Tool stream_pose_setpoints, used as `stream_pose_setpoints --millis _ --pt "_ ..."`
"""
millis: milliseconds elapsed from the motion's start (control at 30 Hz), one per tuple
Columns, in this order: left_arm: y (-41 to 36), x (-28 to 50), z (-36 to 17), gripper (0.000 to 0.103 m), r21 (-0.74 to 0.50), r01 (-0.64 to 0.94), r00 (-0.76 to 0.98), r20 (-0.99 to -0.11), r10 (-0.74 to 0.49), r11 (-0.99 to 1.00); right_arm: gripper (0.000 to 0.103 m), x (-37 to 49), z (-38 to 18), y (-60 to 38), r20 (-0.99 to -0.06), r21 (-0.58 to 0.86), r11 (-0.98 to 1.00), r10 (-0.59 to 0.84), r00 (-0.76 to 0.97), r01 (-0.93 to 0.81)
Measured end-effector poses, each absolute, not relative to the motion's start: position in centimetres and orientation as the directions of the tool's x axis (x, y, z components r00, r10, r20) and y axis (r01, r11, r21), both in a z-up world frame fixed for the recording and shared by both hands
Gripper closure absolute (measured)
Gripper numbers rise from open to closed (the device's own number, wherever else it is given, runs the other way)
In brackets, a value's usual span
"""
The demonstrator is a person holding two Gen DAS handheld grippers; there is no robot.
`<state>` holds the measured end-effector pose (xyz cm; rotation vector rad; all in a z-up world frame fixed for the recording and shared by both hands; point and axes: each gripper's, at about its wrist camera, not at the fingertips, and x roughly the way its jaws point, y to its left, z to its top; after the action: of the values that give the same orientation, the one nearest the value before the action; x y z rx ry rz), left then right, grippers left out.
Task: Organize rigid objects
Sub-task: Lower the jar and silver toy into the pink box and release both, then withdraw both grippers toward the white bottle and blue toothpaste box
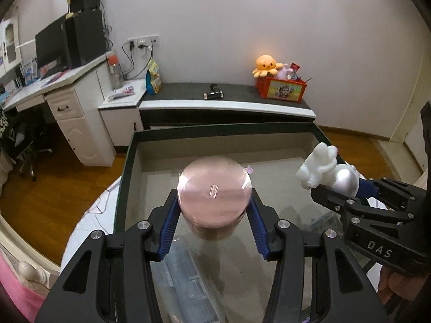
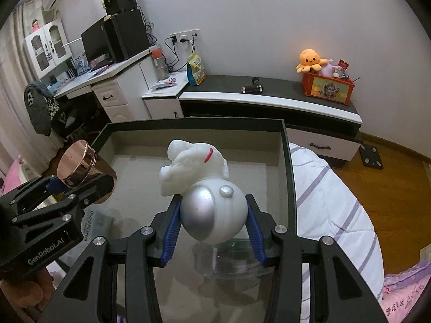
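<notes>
Hovering over the dark-rimmed box [image 2: 285,145], both grippers carry cargo. The left gripper [image 1: 214,212] has its blue pads around a pink round jar [image 1: 214,188], though blur hides whether they press it. The right gripper [image 2: 214,223] clamps the helmet of a white astronaut figure [image 2: 204,188]. Neither piece is set down yet; the box already seems to hold a clear case [image 1: 188,282].

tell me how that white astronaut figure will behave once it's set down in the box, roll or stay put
The astronaut figure looks like hard, rigid plastic, so it should not flex. Its round helmet, gripped by the right gripper, could roll if set down on it. The lumpy body probably stops it. The glossy surface may be slippery.
</notes>
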<state>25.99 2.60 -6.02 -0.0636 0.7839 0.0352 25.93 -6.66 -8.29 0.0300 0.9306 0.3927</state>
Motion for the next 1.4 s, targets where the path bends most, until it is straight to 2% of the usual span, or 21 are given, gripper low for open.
stream_pose_setpoints --millis 33,67,100,133,167,200,267,367,400,1033,1400 --pt "2.6 25.8 -5.9 0.039 -0.039 -0.059 0.712 -0.702 0.015 0.997 0.056 25.9 -8.4 -6.7 -0.774 0.192 0.929 0.341 0.533 -0.317" --pt "2.6 25.6 -5.7 0.024 -0.034 -0.067 0.719 -0.694 0.025 0.997 0.055 25.8 -8.4 -6.7 -0.772 0.190 0.930 0.339 0.537 -0.315" --pt "2.7 25.2 -5.3 0.013 -0.024 -0.080 0.734 -0.678 0.043 0.997 0.049 25.7 -8.4 -6.8 -0.770 0.186 0.932 0.335 0.543 -0.311" --pt "2.8 24.8 -5.1 0.010 -0.016 -0.087 0.745 -0.664 0.055 0.996 0.034 25.6 -8.3 -6.8 -0.767 0.186 0.933 0.334 0.547 -0.308" --pt "2.9 24.5 -4.7 0.007 -0.010 -0.093 0.756 -0.651 0.064 0.996 0.025 25.4 -8.1 -6.9 -0.760 0.190 0.932 0.338 0.555 -0.307" --pt "3.1 24.0 -4.4 0.004 -0.011 -0.093 0.766 -0.640 0.065 0.996 0.020 25.1 -7.9 -7.0 -0.753 0.188 0.934 0.335 0.566 -0.303" --pt "3.3 23.3 -3.9 0.002 -0.014 -0.092 0.778 -0.625 0.063 0.996 0.018 24.8 -7.5 -7.1 -0.750 0.190 0.935 0.336 0.569 -0.301" --pt "3.5 21.9 -3.2 0.000 -0.010 -0.105 0.794 -0.603 0.078 0.994 0.009 23.9 -7.0 -7.3 -0.747 0.181 0.941 0.320 0.583 -0.285" --pt "3.6 21.2 -2.9 0.000 -0.012 -0.108 0.799 -0.596 0.079 0.994 0.000 23.4 -6.8 -7.3 -0.744 0.182 0.942 0.319 0.587 -0.281" --pt "4.9 10.8 -1.5 0.000 -0.066 -0.192 0.803 -0.584 0.118 0.979 0.000 13.6 -2.1 -10.3 -0.653 0.229 0.949 0.316 0.688 -0.219" --pt "4.5 5.4 -1.4 0.000 -0.068 -0.213 0.804 -0.580 0.135 0.975 0.000 7.0 -2.3 -11.6 -0.652 0.216 0.959 0.280 0.705 -0.181"
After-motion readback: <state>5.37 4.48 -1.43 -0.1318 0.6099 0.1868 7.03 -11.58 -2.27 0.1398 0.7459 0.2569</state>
